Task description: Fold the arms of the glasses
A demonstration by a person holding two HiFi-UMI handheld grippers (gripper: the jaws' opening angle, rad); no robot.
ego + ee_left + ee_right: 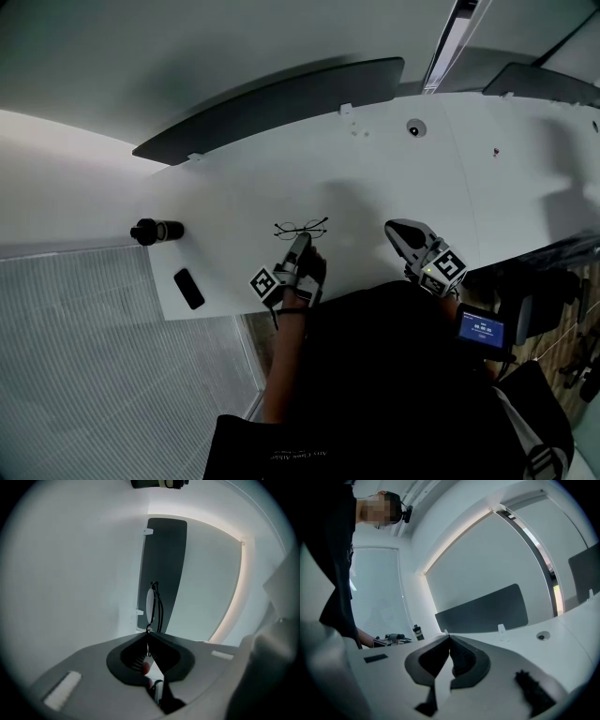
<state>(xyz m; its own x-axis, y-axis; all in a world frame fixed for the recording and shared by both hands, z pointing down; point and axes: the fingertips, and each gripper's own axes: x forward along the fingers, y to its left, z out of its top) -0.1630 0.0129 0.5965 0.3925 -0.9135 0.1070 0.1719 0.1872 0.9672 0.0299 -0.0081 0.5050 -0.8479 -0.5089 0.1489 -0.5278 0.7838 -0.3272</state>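
White desk (375,178) spreads under me. My right gripper (394,227) hovers with jaws pressed together, empty. My left gripper (302,238) is clamped on the glasses (301,228) at its tips, short of the dark divider (272,103).

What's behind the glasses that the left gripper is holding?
Behind the glasses stands a dark divider panel, fixed on the white table. The panel covers whatever lies beyond it, and the left gripper, jaws shut, covers the pinched bit of frame.

Well left of glasses (301,228): bottle (155,231), phone (188,288).
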